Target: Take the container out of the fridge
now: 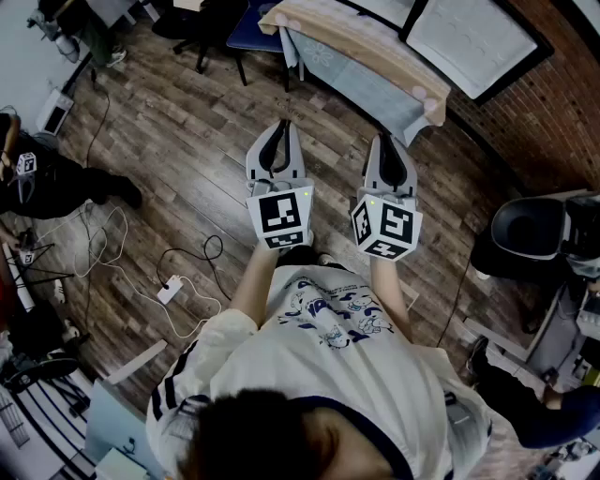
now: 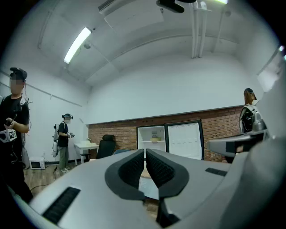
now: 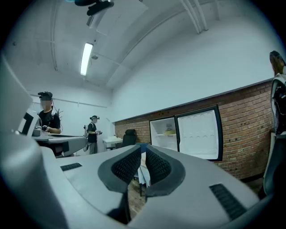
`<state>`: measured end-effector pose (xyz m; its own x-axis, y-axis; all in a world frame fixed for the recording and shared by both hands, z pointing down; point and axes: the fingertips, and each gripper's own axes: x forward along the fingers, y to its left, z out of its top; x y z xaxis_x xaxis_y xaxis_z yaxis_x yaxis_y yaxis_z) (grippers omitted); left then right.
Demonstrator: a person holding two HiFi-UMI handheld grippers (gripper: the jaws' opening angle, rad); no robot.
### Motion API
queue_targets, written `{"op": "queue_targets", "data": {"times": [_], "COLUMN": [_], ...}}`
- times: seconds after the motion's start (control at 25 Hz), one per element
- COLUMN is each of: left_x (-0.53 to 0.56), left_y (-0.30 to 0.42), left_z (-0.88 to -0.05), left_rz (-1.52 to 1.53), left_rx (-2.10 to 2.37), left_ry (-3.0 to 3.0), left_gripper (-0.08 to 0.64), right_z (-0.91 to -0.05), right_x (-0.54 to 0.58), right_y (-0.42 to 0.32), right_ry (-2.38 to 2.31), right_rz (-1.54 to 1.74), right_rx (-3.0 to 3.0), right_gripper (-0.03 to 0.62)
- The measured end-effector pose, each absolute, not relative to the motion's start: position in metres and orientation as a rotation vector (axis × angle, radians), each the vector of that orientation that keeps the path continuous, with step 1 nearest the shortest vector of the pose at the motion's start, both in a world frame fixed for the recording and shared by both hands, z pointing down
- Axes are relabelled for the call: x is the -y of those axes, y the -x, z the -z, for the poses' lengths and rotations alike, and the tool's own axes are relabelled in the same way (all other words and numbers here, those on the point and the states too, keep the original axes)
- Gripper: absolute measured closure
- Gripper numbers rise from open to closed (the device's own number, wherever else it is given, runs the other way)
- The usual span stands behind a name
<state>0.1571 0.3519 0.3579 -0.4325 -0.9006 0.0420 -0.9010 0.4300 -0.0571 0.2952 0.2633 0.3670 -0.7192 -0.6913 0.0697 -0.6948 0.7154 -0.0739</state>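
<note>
The fridge (image 2: 152, 138) stands open against the brick wall across the room, its white door (image 2: 184, 141) swung to the right. A small yellowish container (image 2: 155, 139) sits on its upper shelf; it also shows as the container (image 3: 169, 132) in the right gripper view. My left gripper (image 1: 278, 133) and right gripper (image 1: 389, 142) are held side by side in front of me, pointing toward the fridge (image 1: 380, 7). The left gripper (image 2: 145, 154) and the right gripper (image 3: 143, 154) are each shut with nothing between the pads. Both are far from the fridge.
A cloth-covered table (image 1: 356, 56) stands between me and the fridge. Cables and a power strip (image 1: 169, 289) lie on the wooden floor at the left. Other people (image 2: 15, 129) (image 2: 65, 141) stand at the left, near a black chair (image 2: 106, 145). A seated person (image 1: 553, 234) is at my right.
</note>
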Motion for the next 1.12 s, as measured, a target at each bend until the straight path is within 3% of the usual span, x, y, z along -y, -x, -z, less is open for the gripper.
{"op": "queue_targets", "data": {"times": [1.12], "left_x": [-0.318], "left_y": [-0.090], "left_z": [-0.369], "left_rz": [-0.141], "left_rx": [2.601], "left_ry": [-1.757], "left_gripper": [0.534], "right_z": [-0.385], "right_x": [-0.238], "right_y": [-0.233], "right_ry": [-1.226], "right_rz": [-0.199], "right_rx": [2.829], "right_gripper": [0.540]}}
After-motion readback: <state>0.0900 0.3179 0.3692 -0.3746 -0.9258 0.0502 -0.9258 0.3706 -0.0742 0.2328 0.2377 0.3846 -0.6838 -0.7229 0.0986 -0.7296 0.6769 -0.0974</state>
